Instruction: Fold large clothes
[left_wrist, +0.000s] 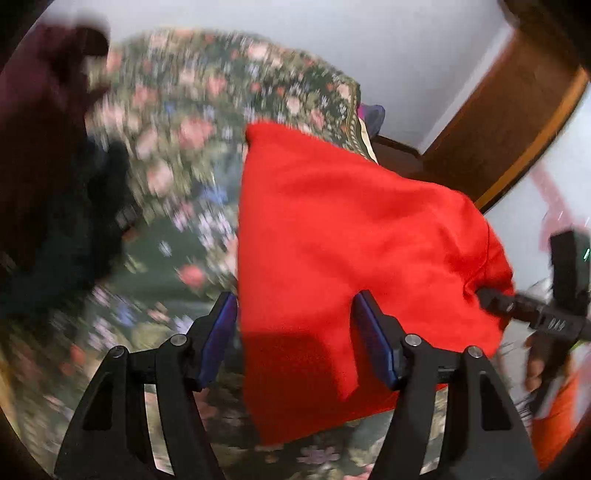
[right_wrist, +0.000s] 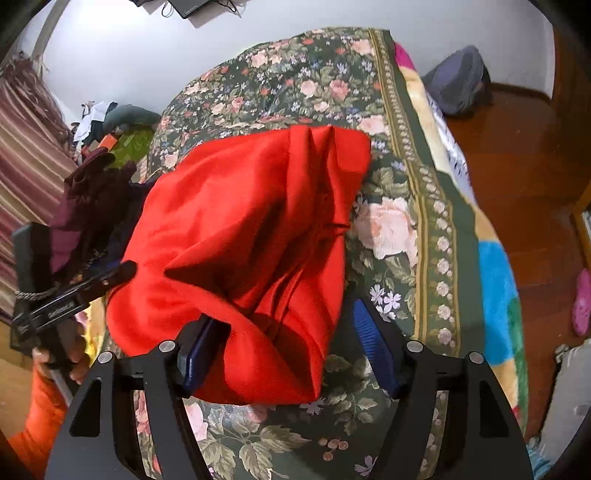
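The red garment (right_wrist: 240, 236) lies bunched on the bed's floral bedspread (right_wrist: 399, 229), its near folds between the half-open jaws of both grippers. A flap hangs between the left gripper (left_wrist: 295, 332) pads, and cloth lies against the right gripper (right_wrist: 284, 339) inner pad, though neither pair visibly pinches it. Motion blur smears the left wrist view, so the dark maroon heap (left_wrist: 44, 147) beyond the left jaws is hard to make out.

One red garment (right_wrist: 243, 240), one floral bedspread (right_wrist: 391, 229), two grippers: left gripper (left_wrist: 295, 332), right gripper (right_wrist: 288, 343). One maroon cloth (right_wrist: 85, 199), one grey bag (right_wrist: 458, 81), one pink slipper (right_wrist: 581, 302).
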